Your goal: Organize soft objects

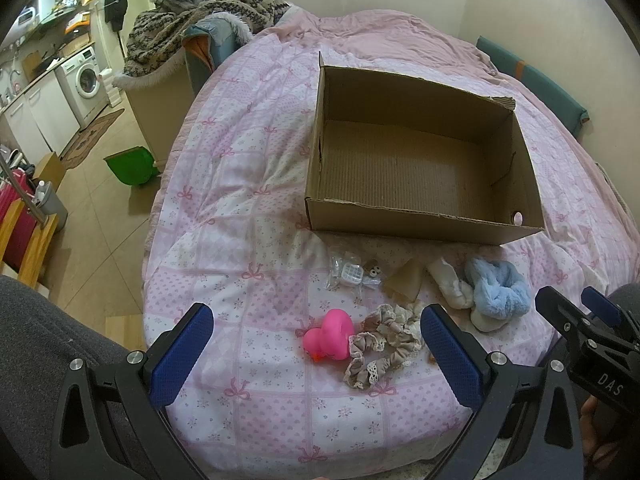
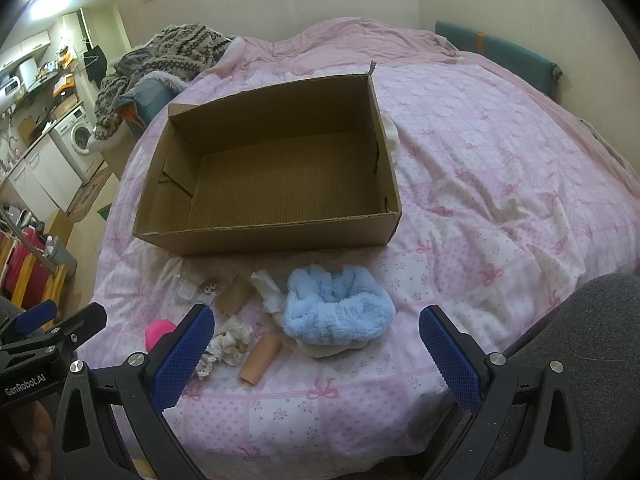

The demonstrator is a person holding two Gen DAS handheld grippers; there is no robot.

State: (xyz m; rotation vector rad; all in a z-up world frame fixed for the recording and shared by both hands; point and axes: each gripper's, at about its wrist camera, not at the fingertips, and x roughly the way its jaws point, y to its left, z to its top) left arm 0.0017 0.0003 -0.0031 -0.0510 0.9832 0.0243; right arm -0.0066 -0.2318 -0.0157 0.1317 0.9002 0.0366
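Note:
An empty cardboard box stands open on the pink patterned bed. In front of it lie a pink rubber duck, beige lace scrunchies, a fluffy blue slipper, a white cloth, a clear plastic bag of small parts and a tan tube. My left gripper is open and empty above the duck and scrunchies. My right gripper is open and empty just short of the slipper.
A heap of knitted blankets and clothes lies on a chest at the bed's far left. A green bin sits on the floor. A washing machine and kitchen counter are further left. A teal headboard is at the wall.

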